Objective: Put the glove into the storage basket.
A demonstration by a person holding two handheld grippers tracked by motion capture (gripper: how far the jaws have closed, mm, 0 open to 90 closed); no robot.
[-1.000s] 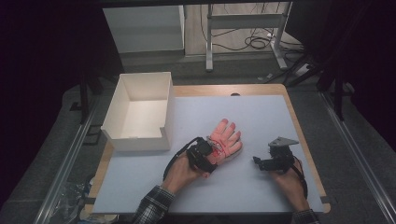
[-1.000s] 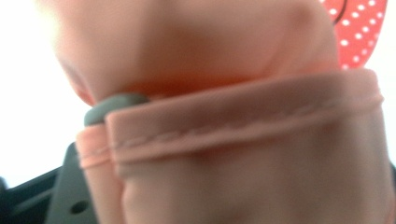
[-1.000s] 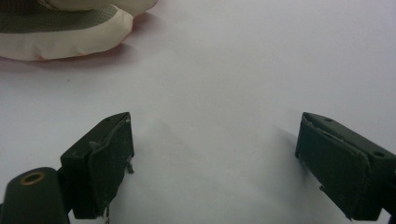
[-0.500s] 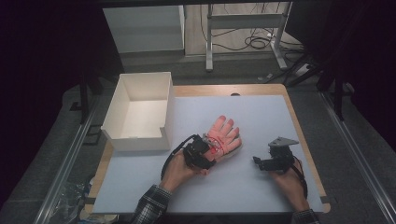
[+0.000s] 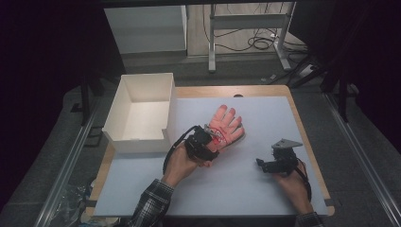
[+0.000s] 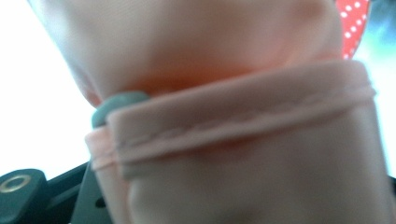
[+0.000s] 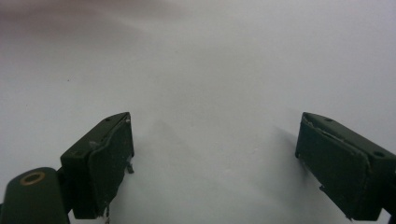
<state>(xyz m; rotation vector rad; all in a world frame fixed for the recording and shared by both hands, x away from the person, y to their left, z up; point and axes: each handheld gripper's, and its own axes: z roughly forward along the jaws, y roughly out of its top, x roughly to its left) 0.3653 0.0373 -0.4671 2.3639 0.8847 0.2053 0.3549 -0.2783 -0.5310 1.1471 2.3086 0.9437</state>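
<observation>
Pale, matte sheeting covers the wooden table [image 5: 302,127], with a dark floor and cables beyond its far edge. At the far left stands a white rectangular box [image 5: 137,113] — open-topped, with thin, smooth walls. Right of it, near the middle, the left gripper [image 5: 208,142] is clenched on the hemmed cuff of a peach fabric glove [image 5: 226,125]; the soft cloth with its stitched fold crowds the left gripper view [image 6: 243,116], a red, white-dotted patch at its edge. The glove's fingers fan toward the far side. Well apart, to the right, the right gripper [image 5: 265,164] hovers over bare sheet — its blocky black jaws spread wide with nothing between them.
</observation>
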